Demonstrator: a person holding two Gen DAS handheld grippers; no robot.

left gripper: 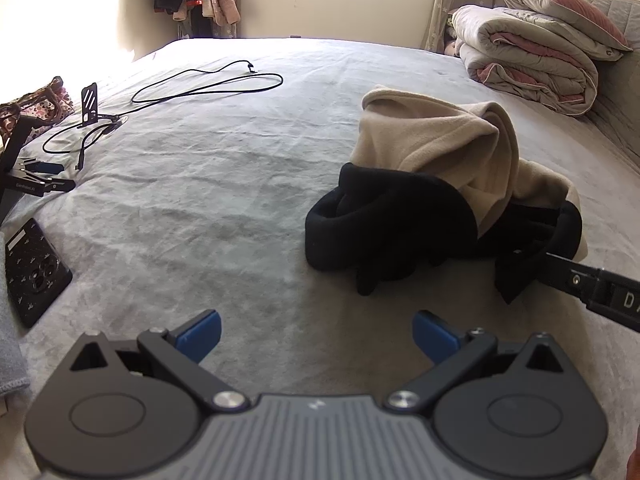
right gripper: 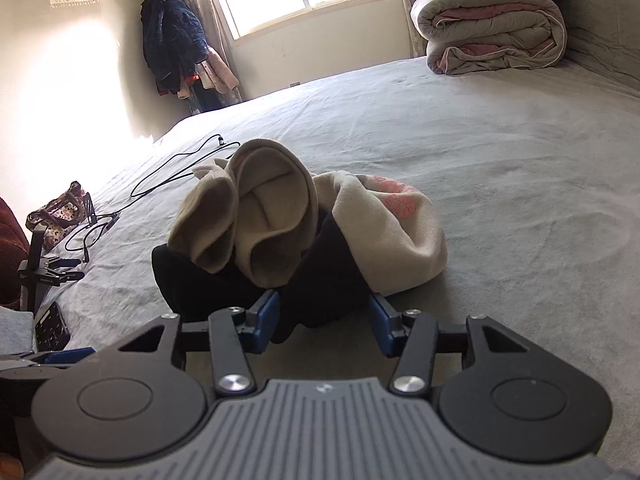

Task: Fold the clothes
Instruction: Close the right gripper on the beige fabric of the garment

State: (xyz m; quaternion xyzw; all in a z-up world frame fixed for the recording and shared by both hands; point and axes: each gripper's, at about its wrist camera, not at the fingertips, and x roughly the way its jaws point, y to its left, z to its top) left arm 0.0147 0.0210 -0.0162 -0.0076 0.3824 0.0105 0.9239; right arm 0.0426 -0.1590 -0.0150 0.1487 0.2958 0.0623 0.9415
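On the grey bed sheet [left gripper: 200,200] lies a crumpled pile: a black garment [left gripper: 380,232] underneath and a beige fleece garment [left gripper: 432,140] heaped over it. From the right wrist view the beige fleece [right gripper: 260,208] shows a cream part with a pink print [right gripper: 392,220]. My right gripper [right gripper: 323,318] is at the pile's near edge, its blue pads on either side of a fold of the black garment [right gripper: 320,280] without visibly squeezing it. One of its fingers [left gripper: 576,280] enters the left wrist view from the right. My left gripper [left gripper: 316,336] hovers open over bare sheet, left of the pile.
A black cable [left gripper: 208,88] loops across the far left of the bed. A phone [left gripper: 34,272], a patterned bag [left gripper: 36,108] and black tools [left gripper: 36,184] lie along the left edge. Folded quilts [left gripper: 532,52] are stacked at the far right. Clothes [right gripper: 172,40] hang in the corner.
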